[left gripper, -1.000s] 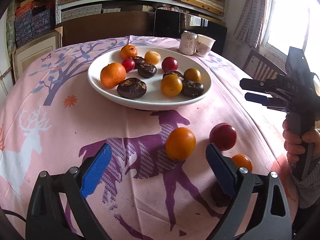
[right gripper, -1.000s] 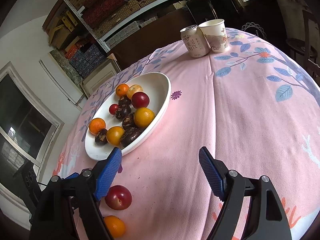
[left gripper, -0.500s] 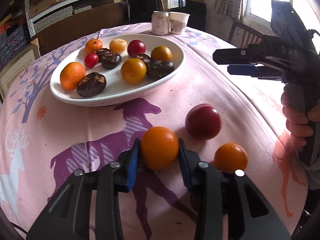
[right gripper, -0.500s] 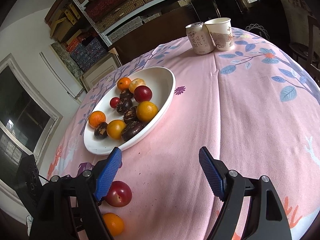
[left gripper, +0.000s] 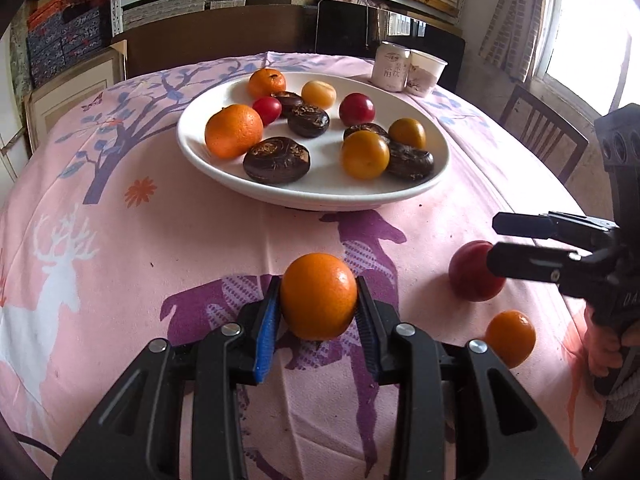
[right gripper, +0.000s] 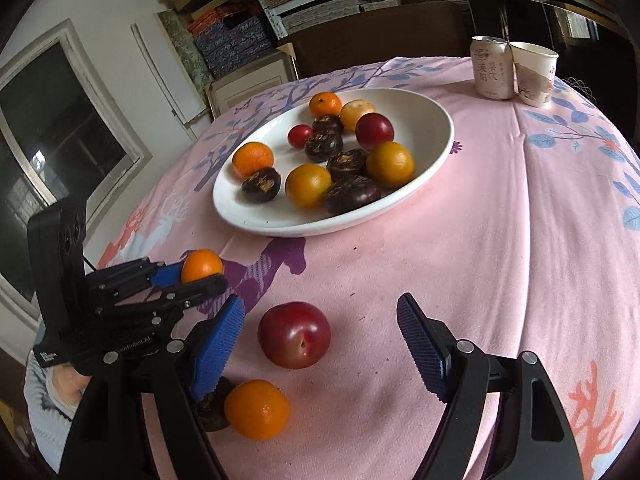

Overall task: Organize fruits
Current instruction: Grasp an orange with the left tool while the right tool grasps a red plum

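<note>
My left gripper [left gripper: 317,308] is shut on an orange [left gripper: 318,295] and holds it just above the pink tablecloth; it also shows in the right wrist view [right gripper: 200,276]. The white plate [left gripper: 400,192] ahead holds oranges, red plums and dark water chestnuts. My right gripper [right gripper: 320,344] is open, with a red plum [right gripper: 294,334] on the cloth between its fingers. A small orange [right gripper: 257,409] and a dark water chestnut [right gripper: 210,414] lie near its left finger. The right gripper [left gripper: 496,240] shows at the plum [left gripper: 472,278] in the left wrist view.
A drink can [right gripper: 491,68] and a paper cup [right gripper: 534,74] stand at the table's far edge. A wooden chair [left gripper: 540,132] stands beyond the table on the right. Shelves with boxes line the back wall.
My left gripper has closed on the orange and lifted it slightly. My right gripper has moved down and forward so that the red plum now lies between its open fingers.
</note>
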`<move>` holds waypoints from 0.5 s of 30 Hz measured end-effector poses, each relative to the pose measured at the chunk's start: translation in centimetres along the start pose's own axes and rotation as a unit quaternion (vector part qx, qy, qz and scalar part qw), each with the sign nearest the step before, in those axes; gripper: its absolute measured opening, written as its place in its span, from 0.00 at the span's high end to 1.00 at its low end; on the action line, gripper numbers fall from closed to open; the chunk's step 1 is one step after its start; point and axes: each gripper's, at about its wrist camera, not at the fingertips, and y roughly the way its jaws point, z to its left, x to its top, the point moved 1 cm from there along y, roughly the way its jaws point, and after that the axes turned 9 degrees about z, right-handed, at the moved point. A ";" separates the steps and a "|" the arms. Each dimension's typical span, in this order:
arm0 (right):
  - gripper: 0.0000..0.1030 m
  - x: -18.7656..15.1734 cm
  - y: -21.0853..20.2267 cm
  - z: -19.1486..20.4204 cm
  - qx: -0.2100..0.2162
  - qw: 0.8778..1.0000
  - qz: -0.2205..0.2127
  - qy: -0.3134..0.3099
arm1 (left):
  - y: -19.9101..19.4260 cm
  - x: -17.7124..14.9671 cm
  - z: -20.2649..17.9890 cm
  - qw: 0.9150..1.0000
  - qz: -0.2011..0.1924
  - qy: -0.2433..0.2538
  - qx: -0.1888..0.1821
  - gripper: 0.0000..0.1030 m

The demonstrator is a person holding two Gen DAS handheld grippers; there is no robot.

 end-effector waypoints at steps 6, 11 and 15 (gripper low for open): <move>0.46 -0.9 1.6 2.1 -0.050 0.998 0.015 -0.039 | 0.4 -0.1 -0.5 1.000 0.008 0.014 0.006 0.66; 0.60 -1.1 1.5 2.4 -0.037 0.998 0.013 -0.046 | 0.4 -0.1 -0.6 1.000 0.008 0.014 0.005 0.66; 0.60 -0.9 1.5 2.3 -0.031 0.998 0.013 -0.044 | 0.3 -0.1 -0.8 1.000 0.004 0.017 -0.004 0.66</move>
